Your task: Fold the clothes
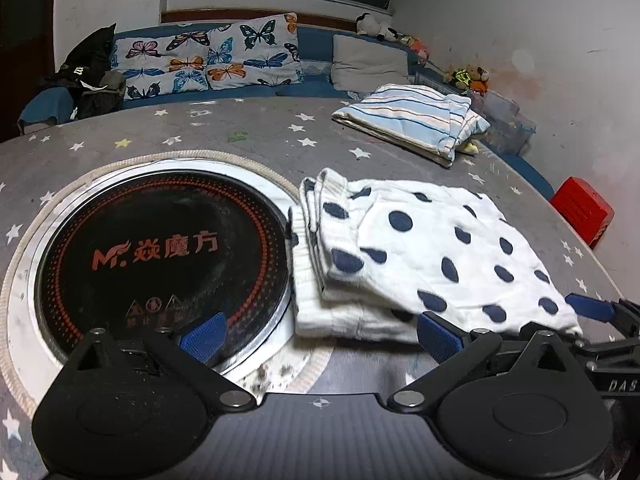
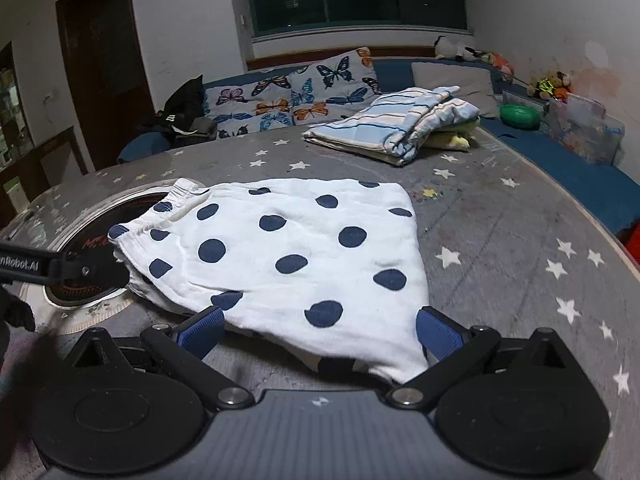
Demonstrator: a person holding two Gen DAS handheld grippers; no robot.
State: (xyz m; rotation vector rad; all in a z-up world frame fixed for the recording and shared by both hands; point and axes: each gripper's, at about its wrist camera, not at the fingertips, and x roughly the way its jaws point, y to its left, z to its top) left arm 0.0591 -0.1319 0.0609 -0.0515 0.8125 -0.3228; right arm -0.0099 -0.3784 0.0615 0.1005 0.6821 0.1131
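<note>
Low over the grey star-patterned desk, both the left gripper and right gripper gape open, level, at the near edge of the folded white navy-dotted cotton garment beside the round black cooktop.

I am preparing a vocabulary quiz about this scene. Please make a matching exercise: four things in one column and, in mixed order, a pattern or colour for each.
Things:
1. garment in front of the right claw
2. folded pile further back
3. sofa cushions
4. box at the table edge

Descriptions:
A. butterflies
B. red
C. navy dots on white
D. blue stripes

Pairs: 1-C, 2-D, 3-A, 4-B
</note>
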